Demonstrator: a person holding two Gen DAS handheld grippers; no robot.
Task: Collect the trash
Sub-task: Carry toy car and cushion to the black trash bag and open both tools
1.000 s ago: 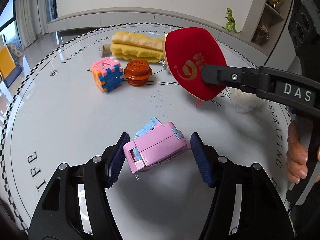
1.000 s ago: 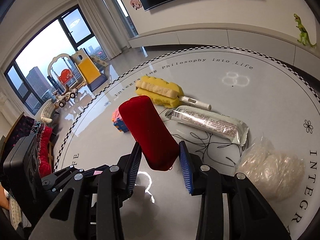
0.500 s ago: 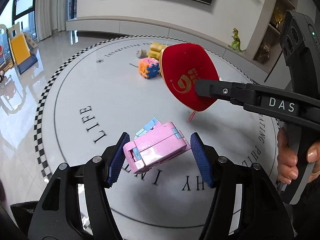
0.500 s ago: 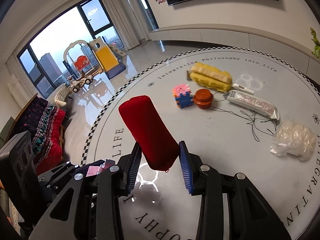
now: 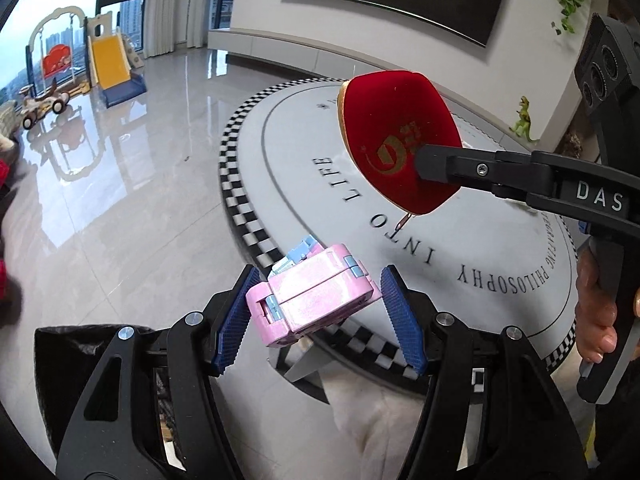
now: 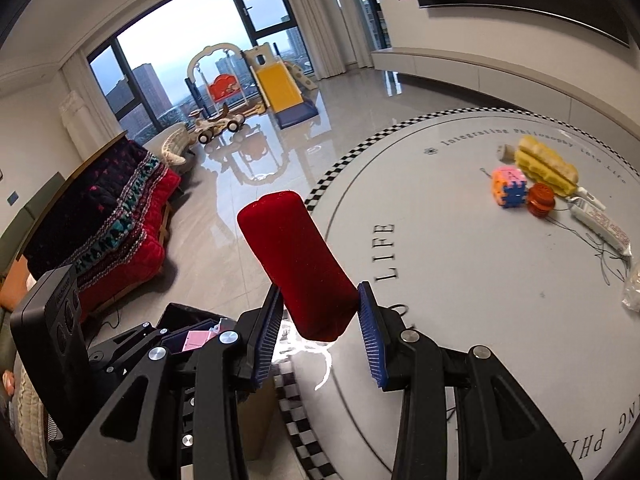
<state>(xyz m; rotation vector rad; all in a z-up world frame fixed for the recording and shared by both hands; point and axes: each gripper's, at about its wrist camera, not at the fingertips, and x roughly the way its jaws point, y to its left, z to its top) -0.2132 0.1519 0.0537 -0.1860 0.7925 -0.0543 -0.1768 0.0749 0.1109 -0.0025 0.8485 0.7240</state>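
Note:
My left gripper (image 5: 316, 314) is shut on a pink and blue toy block (image 5: 310, 304) and holds it in the air past the round table's edge (image 5: 256, 236), above the floor. A black bin bag (image 5: 76, 344) lies below at the lower left. My right gripper (image 6: 320, 326) is shut on a red velvet pouch (image 6: 296, 268), held above the table edge. The pouch also shows in the left wrist view (image 5: 396, 148), with the right gripper's arm to its right. The left gripper with the pink block shows low left in the right wrist view (image 6: 196, 338).
On the white round table (image 6: 480, 320) lie a yellow sponge brush (image 6: 546, 166), a colourful foam cube (image 6: 508, 188), an orange cap (image 6: 540, 200), a white wrapper (image 6: 600, 226), thin black thread and a clear bag (image 6: 632, 288). A red sofa (image 6: 112, 240) and a toy slide (image 6: 280, 88) stand on the glossy floor.
Both grippers have swung left and back from over the table to its edge, carrying the pink block and red pouch. The bin bag has come into view below the left gripper.

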